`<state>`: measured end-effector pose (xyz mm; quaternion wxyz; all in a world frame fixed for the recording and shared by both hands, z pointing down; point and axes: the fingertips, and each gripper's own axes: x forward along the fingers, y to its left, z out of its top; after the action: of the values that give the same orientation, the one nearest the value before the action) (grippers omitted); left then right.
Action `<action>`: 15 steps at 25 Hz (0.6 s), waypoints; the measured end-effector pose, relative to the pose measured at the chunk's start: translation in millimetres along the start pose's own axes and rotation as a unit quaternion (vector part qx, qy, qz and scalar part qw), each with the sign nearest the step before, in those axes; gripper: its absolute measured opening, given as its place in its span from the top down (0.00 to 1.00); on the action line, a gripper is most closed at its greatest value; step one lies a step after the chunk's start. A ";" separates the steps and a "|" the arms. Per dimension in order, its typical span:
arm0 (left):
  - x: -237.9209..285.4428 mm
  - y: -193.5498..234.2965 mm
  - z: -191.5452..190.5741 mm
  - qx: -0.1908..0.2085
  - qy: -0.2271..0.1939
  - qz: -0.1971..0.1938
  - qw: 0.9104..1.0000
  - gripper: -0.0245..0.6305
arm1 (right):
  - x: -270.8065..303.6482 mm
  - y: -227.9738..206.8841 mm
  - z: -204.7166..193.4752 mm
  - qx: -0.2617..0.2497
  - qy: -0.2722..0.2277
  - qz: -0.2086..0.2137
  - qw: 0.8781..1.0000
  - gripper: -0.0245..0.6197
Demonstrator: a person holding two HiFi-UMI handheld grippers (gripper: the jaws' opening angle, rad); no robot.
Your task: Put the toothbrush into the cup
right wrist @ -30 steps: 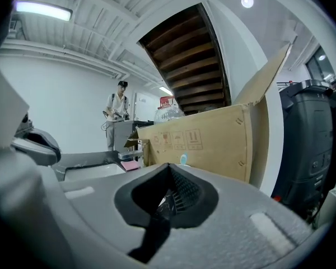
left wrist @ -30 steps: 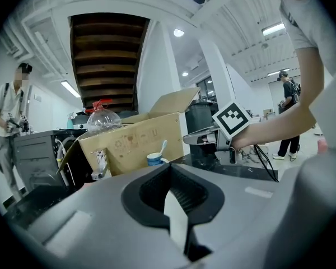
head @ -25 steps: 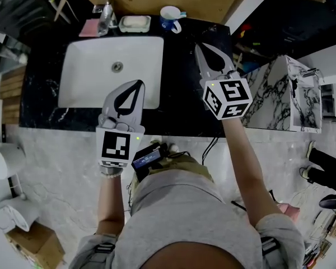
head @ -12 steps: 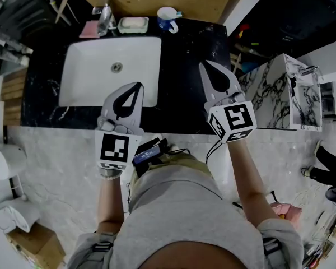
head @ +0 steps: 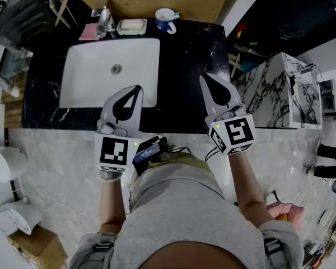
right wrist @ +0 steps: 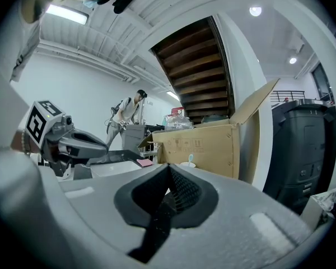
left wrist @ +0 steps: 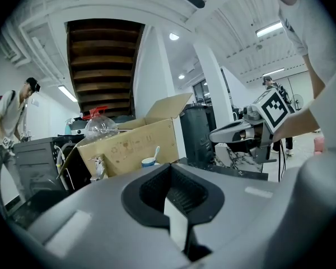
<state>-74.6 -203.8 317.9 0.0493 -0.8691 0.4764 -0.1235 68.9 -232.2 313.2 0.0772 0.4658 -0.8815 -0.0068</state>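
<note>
The left gripper [left wrist: 169,167] is pointing across the counter with its jaws meeting at the tips and nothing lying between them. Beyond it a cup [left wrist: 149,162] is standing in front of an open cardboard box [left wrist: 129,144] – a toothbrush [left wrist: 156,152] is sticking up out of the cup. The right gripper [left wrist: 214,134] is reaching in from the right, its marker cube [left wrist: 275,108] facing the camera. A person [left wrist: 10,122] is standing far off at the left.
</note>
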 end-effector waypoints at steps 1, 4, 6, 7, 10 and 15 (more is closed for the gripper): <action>0.0 0.0 -0.1 0.000 0.000 0.000 1.000 0.95 | -2.0 -0.1 -1.0 0.004 0.000 -0.002 1.000 0.97; 0.2 0.3 -0.4 0.000 0.000 0.000 1.000 0.95 | -6.5 1.1 -5.9 0.013 0.003 -0.005 1.000 0.98; -0.1 0.4 -0.9 0.000 0.002 0.000 1.000 0.95 | -8.1 2.8 -9.7 0.018 0.007 -0.006 1.000 0.97; -0.1 0.1 -1.0 -0.001 0.002 0.000 1.000 0.95 | -8.6 3.5 -11.1 0.019 0.008 -0.005 1.000 0.98; 0.2 -0.5 -1.3 -0.001 0.002 0.000 1.000 0.95 | -9.0 5.0 -12.7 0.021 0.009 -0.004 1.000 0.98; 0.4 -0.2 -1.7 0.002 0.001 0.001 1.000 0.95 | -7.7 6.3 -12.7 0.020 0.010 -0.001 1.000 0.97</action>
<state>-74.6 -203.9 319.6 0.0502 -0.8685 0.4769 -0.1255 69.8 -221.5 325.3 0.0766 0.4681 -0.8802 0.0156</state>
